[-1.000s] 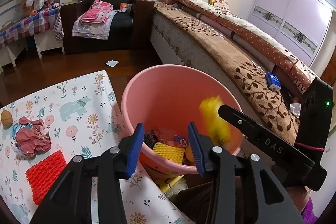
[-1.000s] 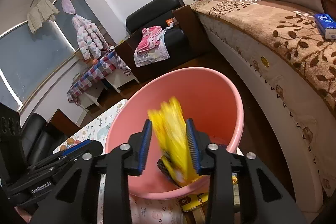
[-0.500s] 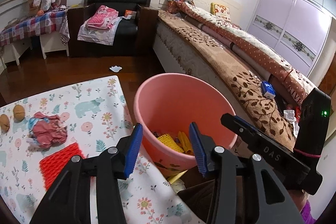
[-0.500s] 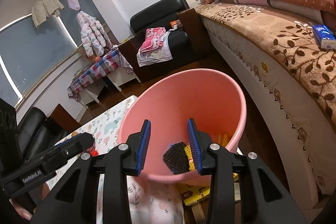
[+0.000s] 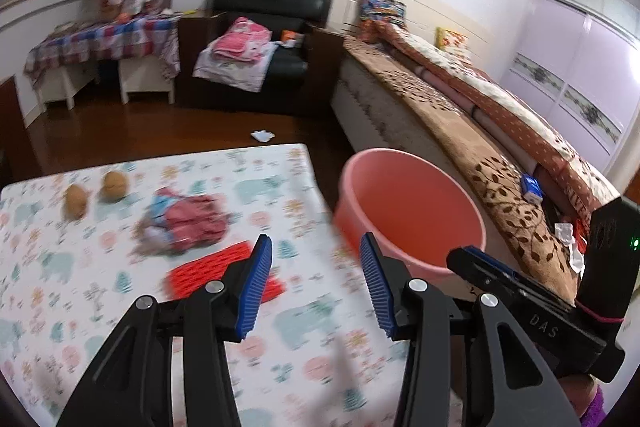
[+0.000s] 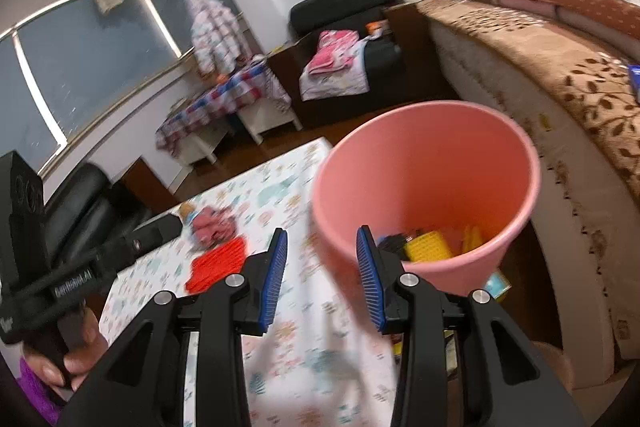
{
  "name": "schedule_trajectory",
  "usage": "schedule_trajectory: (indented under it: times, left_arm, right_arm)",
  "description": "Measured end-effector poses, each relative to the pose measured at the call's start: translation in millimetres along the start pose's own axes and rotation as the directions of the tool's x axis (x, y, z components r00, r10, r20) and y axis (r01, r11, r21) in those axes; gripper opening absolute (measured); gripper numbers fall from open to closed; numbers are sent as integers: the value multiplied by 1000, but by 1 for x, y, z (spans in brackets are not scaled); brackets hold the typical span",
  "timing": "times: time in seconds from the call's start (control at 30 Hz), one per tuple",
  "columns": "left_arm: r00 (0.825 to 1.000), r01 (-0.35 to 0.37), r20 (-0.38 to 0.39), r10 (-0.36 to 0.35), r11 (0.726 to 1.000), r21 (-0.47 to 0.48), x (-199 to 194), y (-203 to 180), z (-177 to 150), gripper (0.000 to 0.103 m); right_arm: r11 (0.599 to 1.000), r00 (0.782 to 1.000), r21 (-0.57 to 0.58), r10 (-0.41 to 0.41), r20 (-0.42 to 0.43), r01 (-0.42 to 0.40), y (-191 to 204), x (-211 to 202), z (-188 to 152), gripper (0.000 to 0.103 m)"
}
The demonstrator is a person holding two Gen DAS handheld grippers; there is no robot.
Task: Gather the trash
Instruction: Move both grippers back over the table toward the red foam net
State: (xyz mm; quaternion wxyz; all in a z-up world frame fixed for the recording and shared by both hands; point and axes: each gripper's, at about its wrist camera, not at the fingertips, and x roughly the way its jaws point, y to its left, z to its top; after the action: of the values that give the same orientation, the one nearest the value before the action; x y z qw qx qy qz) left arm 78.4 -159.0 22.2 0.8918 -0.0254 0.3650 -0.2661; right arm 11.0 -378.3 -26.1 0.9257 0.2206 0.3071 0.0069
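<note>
The red mesh pad (image 5: pixel 224 273) lies flat on the worktop (image 5: pixel 80 307), just in front of the left tongs (image 5: pixel 316 287) and a little to their left; close behind it sits a crumpled red-and-blue wrapper (image 5: pixel 184 219), and two brown round things (image 5: pixel 94 191) lie farther back. These look like the trash not yet collected. Both pairs of tongs are apart and hold nothing; the right tongs (image 6: pixel 322 281) hang over the worktop edge beside the pink bucket (image 6: pixel 424 131).

To pick up the pad well, I would bring the left tongs low and nearly flat to the cloth, slide one jaw under an edge and close on the edge rather than pressing from above, since the flowered cloth could bunch into the grip. The wrapper is bulkier and should take a plain pinch.

The bucket stands off the worktop's corner, between it and the bed (image 5: pixel 460 131). At its bottom lie a yellow mesh piece (image 6: pixel 426 247), another yellow scrap and something dark.
</note>
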Motion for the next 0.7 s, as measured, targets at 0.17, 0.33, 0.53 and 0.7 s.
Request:
schedule_trajectory:
  times: [0.17,0.33,0.53,0.7]
  left_arm:
    - [997,-72,23,73,997,-34,-22,40,-11,48]
    - [993,-114,21,116,991,-75,-36,74,-27,48]
    - [991,-132,-5,132,984,-120,-36,99,-40,48]
    - [992,-127,-10,127,981,-146,-32,111,-40,48]
  right_arm:
    - [998,993,-24,51,-106,-54,25,21,-14,37]
    - [994,978,-62,76,-194,-90,51,46,-28,37]
    - [977,957,-171,73,-280,-125,85,78,-35,46]
    - [976,909,-64,170,-380,-209,95,104,-45,46]
